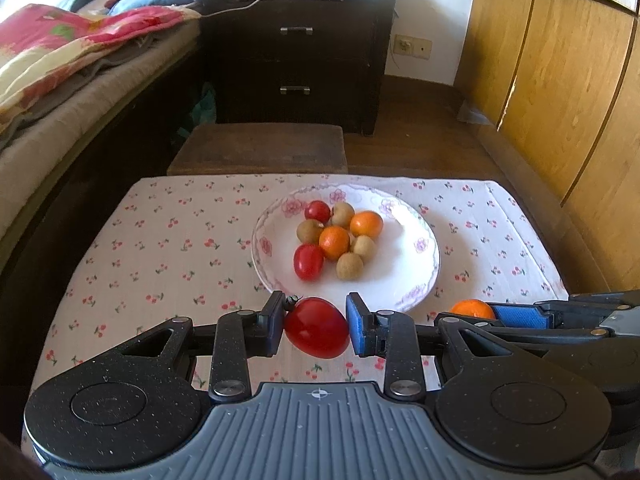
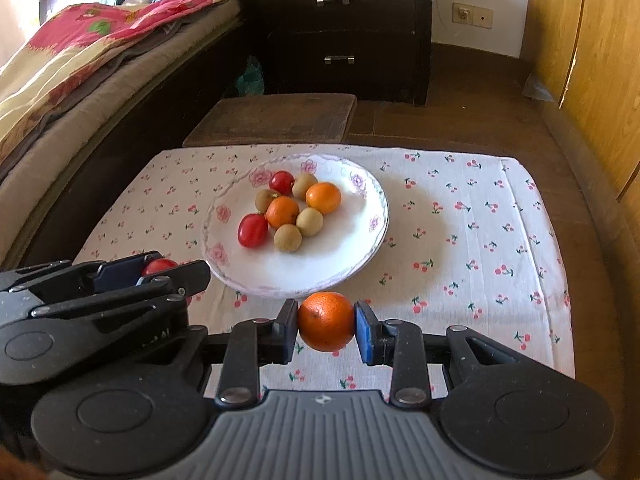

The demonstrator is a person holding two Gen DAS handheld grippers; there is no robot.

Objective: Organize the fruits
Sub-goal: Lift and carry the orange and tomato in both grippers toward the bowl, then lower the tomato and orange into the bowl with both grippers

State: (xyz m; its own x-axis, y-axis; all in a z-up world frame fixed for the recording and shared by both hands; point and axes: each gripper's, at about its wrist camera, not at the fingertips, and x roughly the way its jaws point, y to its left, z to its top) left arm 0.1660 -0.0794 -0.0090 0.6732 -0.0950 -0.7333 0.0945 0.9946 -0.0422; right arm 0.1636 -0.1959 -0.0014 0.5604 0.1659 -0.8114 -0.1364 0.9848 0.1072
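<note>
The tomato is sitting pinched in the left gripper, the orange in the right gripper, both just near of the plate; each is probably wanting a low, gentle release into bare space; the plate is already carrying tomatoes, oranges and brown fruits.

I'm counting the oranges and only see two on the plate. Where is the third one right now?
The third orange is clamped in the right gripper, centre-bottom of the right wrist view, just short of the plate's near rim, right of the left gripper and its tomato.
</note>
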